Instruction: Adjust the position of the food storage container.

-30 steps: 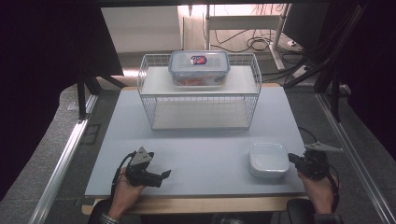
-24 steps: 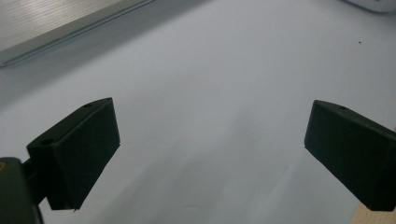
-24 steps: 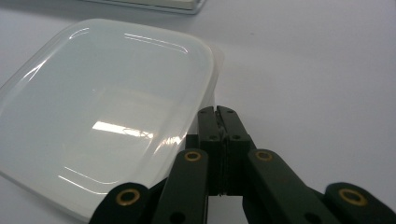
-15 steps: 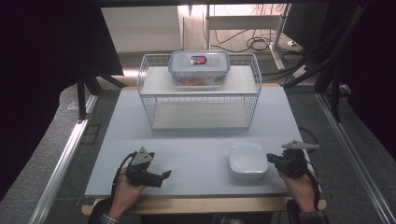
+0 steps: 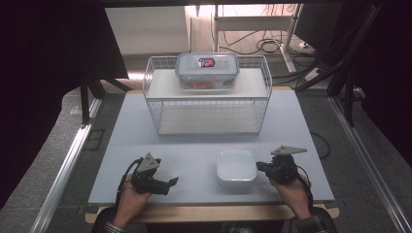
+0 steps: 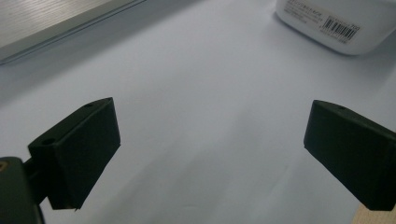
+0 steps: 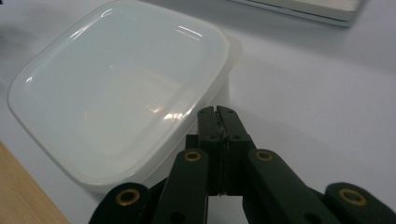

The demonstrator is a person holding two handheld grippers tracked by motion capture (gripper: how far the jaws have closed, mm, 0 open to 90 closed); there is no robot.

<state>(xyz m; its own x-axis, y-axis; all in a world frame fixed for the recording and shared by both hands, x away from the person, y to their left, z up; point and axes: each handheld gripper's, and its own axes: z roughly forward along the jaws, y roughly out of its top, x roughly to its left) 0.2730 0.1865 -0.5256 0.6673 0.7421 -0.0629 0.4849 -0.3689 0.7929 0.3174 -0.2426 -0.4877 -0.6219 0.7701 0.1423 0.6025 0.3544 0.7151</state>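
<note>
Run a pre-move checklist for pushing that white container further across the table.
1. Right gripper jaws shut: ok, the two jaws meet.
2. Right gripper at the white container: ok, its tip sits at the container's right side; actual contact cannot tell.
3. Container flat on the table: ok, its lid is level.
4. Path to the container's left free: ok, bare table up to the left gripper.
5. Left gripper out of the way: ok, jaws open over bare table, nothing between them.
6. Wire rack with the clear box clear of the push: ok, both stand farther back.

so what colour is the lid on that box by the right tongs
Translucent milky white lid on a white box; clearest in the right gripper view.
</note>
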